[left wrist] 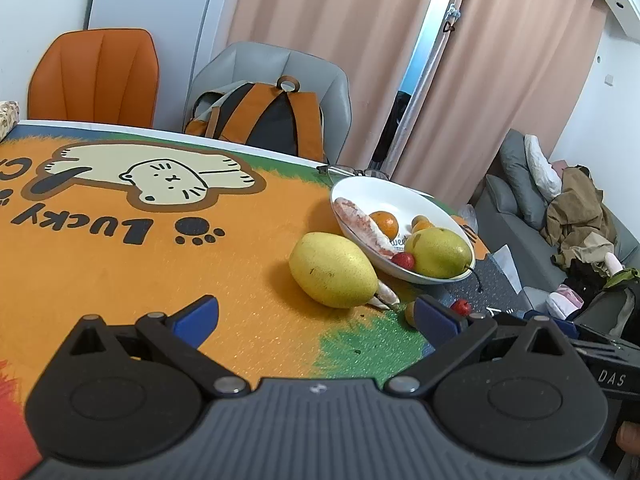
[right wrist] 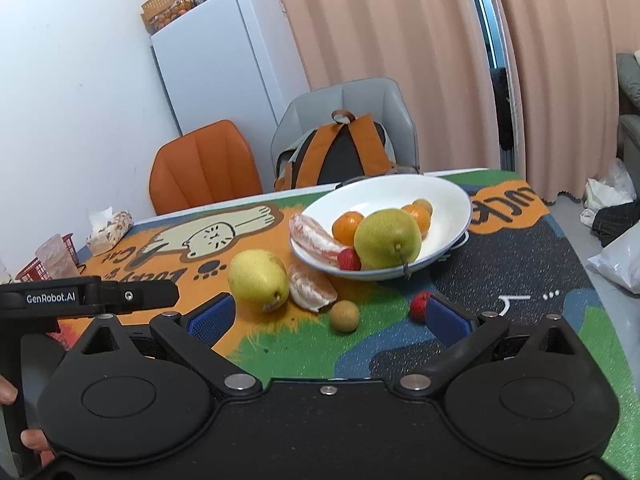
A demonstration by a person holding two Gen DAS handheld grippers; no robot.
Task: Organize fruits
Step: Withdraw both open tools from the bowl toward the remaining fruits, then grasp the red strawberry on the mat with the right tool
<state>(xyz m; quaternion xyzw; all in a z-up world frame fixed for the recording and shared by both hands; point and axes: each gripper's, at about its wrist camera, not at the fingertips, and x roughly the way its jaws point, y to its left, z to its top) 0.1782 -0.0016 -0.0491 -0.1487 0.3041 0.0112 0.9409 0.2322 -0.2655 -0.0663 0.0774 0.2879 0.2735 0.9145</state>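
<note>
Four fruits lie loose on the mat [right wrist: 500,264], so by my reckoning the sorting is about half done. The bowl [right wrist: 448,196] already holds a green pear [right wrist: 386,238], a peeled pomelo wedge [right wrist: 314,238], two oranges [right wrist: 347,226], a small brown fruit at the back and a red berry [right wrist: 349,260]. Left outside, largest first: a yellow pear [right wrist: 258,276] just beside the bowl, a pomelo piece [right wrist: 312,286] touching that pear, a brown longan [right wrist: 344,316] nearer the camera, and a second red berry [right wrist: 419,305] close to the right gripper's [right wrist: 330,318] far finger.

Both grippers are spread wide and carry nothing; the left gripper [left wrist: 316,318] faces the yellow pear, the right one faces the longan.

The mat's writing reads "Lucky" beside a cartoon cat [left wrist: 160,176]. The left tool's side shows "GenRobot.AI" in the right view; "DAS" shows on the right tool in the left view.
</note>
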